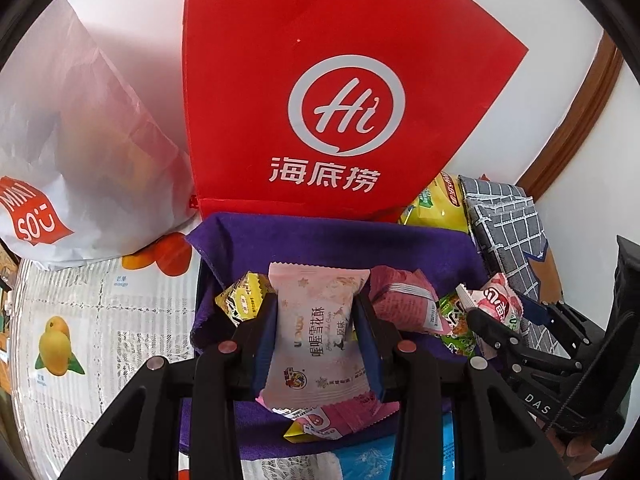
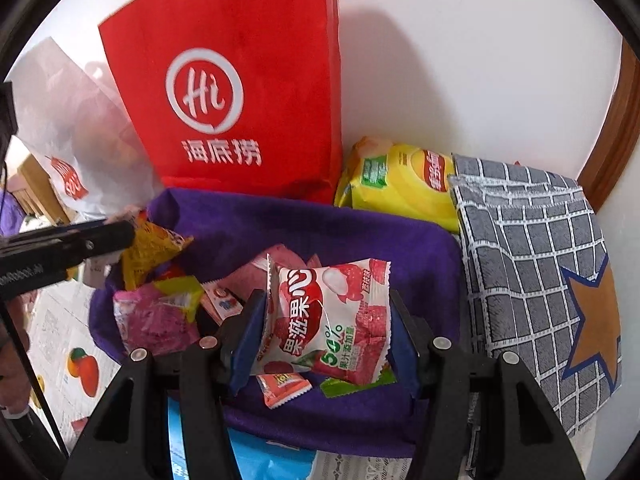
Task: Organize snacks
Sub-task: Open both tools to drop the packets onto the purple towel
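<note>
Left tongs (image 1: 316, 316): closed across the short sides of a pale pink snowflake-crisp packet (image 1: 318, 332), long axis running straight out along the fingers. Right tongs (image 2: 326, 320): closed on a red-and-white lychee jelly packet (image 2: 330, 320), held upright, slightly tilted. Both packets hang just above the purple cloth bin (image 1: 320, 240), over the loose snack pile (image 2: 160, 312). Grey checked fabric box (image 2: 532, 272) lies just right of the bin, so nearer the right tongs. Red Haidilao bag (image 1: 340, 100) stands behind. Sorting likely midway; destination unclear.
</note>
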### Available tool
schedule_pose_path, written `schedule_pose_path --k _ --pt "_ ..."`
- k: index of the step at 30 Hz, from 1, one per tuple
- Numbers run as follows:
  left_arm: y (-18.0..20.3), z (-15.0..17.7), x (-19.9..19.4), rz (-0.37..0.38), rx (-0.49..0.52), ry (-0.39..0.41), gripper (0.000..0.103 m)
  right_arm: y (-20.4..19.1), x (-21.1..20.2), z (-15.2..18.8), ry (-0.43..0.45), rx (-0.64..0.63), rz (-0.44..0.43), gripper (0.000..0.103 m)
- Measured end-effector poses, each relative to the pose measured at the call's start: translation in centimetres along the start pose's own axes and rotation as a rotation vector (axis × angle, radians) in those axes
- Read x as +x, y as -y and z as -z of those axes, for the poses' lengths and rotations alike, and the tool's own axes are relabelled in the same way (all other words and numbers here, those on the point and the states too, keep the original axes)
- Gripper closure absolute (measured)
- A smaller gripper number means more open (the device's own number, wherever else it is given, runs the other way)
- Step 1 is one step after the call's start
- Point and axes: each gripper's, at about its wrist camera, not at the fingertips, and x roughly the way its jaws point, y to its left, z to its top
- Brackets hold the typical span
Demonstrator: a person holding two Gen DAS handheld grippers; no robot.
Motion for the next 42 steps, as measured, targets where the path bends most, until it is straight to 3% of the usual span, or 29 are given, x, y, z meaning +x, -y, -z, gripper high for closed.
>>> schedule_pose_path --k 33,42 --pt "-0.2 -0.1 0.3 0.008 -0.016 -0.022 0.067 -0.6 3.2 0.3 -0.087 -0.007 -0.001 0.041" --pt "-0.4 -0.1 1.2 0.001 -0.022 -0.039 0.067 0.2 -0.4 -0.4 0.020 0.011 -0.024 0.026"
